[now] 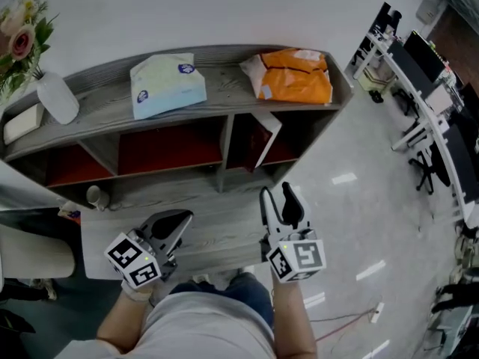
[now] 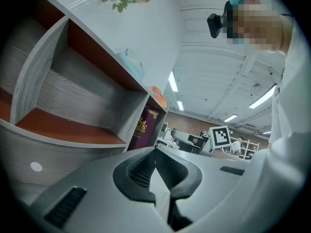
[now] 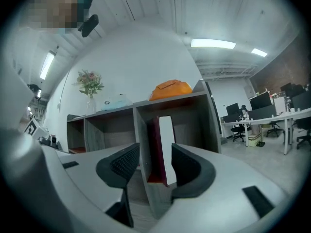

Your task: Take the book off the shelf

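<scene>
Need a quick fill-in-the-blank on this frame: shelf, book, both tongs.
1. The book leans in the ____ compartment of the shelf.
2. The bag lying on the shelf top above the book is coloured ____.
3. The right tongs are ____, gripping nothing.
4. The left tongs are ____, with nothing between them.

Missing words: rightmost; orange; open; shut.
</scene>
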Action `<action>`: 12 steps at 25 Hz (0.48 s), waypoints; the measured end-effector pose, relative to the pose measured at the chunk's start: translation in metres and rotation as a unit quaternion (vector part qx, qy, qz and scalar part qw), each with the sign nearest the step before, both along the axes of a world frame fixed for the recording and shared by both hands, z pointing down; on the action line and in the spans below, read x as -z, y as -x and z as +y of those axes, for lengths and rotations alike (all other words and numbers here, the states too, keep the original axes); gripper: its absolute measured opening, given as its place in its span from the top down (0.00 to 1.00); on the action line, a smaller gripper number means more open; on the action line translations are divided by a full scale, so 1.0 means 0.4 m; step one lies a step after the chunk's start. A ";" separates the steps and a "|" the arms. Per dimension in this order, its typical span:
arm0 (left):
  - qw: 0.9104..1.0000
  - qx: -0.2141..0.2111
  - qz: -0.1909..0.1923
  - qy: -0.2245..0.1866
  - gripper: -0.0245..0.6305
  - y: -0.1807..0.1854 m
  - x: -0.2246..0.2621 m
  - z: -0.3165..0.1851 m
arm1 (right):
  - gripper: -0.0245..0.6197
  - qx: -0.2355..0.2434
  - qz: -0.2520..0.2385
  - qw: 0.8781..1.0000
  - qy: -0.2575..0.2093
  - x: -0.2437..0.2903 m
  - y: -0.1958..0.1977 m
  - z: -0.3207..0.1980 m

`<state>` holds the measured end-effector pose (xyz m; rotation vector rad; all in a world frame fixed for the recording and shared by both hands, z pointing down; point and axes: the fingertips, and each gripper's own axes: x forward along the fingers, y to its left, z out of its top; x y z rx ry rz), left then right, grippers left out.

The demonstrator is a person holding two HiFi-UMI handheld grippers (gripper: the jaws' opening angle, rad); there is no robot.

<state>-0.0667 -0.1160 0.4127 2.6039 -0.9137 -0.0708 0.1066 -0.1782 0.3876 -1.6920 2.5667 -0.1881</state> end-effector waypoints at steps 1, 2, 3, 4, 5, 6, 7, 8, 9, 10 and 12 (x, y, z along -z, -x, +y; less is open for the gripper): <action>1.000 0.007 -0.001 0.001 0.94 0.001 0.001 -0.004 | 0.63 0.006 0.000 1.000 0.004 -0.003 -0.001 -0.019; 1.000 0.016 -0.001 0.001 0.94 0.000 0.001 -0.009 | 0.59 0.012 -0.001 1.000 0.008 -0.005 -0.001 -0.038; 1.000 0.025 -0.002 0.002 0.94 0.000 0.003 -0.013 | 0.57 0.019 -0.003 1.000 0.011 -0.008 -0.002 -0.056; 0.999 0.035 -0.004 0.002 0.94 -0.001 0.004 -0.018 | 0.56 0.025 -0.005 1.000 0.014 -0.011 -0.004 -0.074; 0.999 0.045 -0.005 0.003 0.94 -0.002 0.007 -0.022 | 0.55 0.030 -0.006 0.999 0.017 -0.014 -0.006 -0.093; 0.998 0.055 -0.006 0.003 0.94 -0.004 0.009 -0.025 | 0.55 0.035 -0.005 0.999 0.019 -0.017 -0.008 -0.111; 0.998 0.065 -0.008 0.004 0.94 -0.007 0.010 -0.027 | 0.54 0.039 -0.002 0.999 0.020 -0.021 -0.011 -0.130; 0.997 0.075 -0.010 0.006 0.94 -0.010 0.011 -0.028 | 0.53 0.043 0.002 0.999 0.021 -0.026 -0.014 -0.149; 0.996 0.084 -0.012 0.007 0.94 -0.014 0.010 -0.028 | 0.52 0.048 0.005 0.999 0.022 -0.032 -0.016 -0.168; 0.995 0.094 -0.014 0.009 0.94 -0.017 0.009 -0.027 | 0.52 0.054 0.007 0.998 0.025 -0.037 -0.015 -0.187; 0.993 0.116 -0.017 0.012 0.94 -0.018 0.008 -0.025 | 0.50 0.071 0.004 0.997 0.032 -0.047 -0.007 -0.219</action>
